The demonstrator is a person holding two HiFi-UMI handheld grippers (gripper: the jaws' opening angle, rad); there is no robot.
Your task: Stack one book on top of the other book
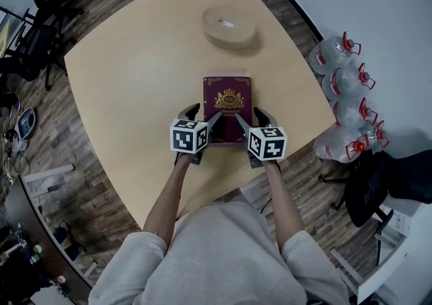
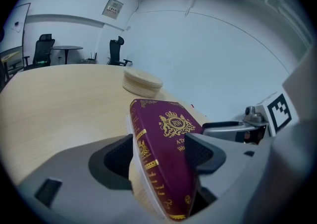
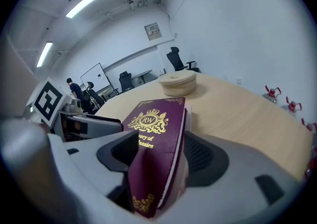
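Left gripper (image 1: 204,113) and right gripper (image 1: 250,114): both spread wide, one astride each near corner of the book (image 1: 227,98), pads seemingly clear of the covers, nothing pinched. Book flat on the table (image 1: 128,74), directly ahead of both grippers, long axis pointing straight away from the person, near short edge spanning the gap between the two, neither hand the nearer. Before any next move, confirm a second book beneath; from above only one visible, possibly already stacked flush.
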